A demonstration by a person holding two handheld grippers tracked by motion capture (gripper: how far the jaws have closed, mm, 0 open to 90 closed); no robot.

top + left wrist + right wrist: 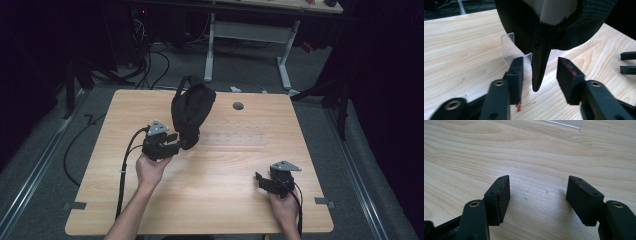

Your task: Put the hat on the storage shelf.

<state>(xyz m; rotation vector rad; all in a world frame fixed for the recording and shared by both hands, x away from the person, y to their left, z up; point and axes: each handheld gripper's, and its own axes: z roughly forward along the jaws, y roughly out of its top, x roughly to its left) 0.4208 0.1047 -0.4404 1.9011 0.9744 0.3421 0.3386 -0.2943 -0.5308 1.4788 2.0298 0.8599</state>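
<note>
- Cap (pixel 192 112) stands on a clear stand on the table (pixel 225 190), at 12 o'clock from the left gripper (pixel 539 75).
- Left gripper's pads (pixel 517 75) stand apart around the cap's brim tip, not pressing it.
- Right gripper (pixel 537 195) gapes empty over bare table.

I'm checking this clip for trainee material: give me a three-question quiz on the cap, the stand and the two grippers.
1. True or false: the left gripper is clamped on the black cap.
2. What clear thing stands behind the cap's brim tip? A) a glass cup B) a clear plastic stand C) a bottle
3. What lies between the right gripper jaws?

Key
1. False: the brim tip hangs between the jaws with a gap on each side.
2. B, the clear plastic stand, on the wooden table.
3. Nothing but bare tabletop; the jaws stand wide apart.
</note>
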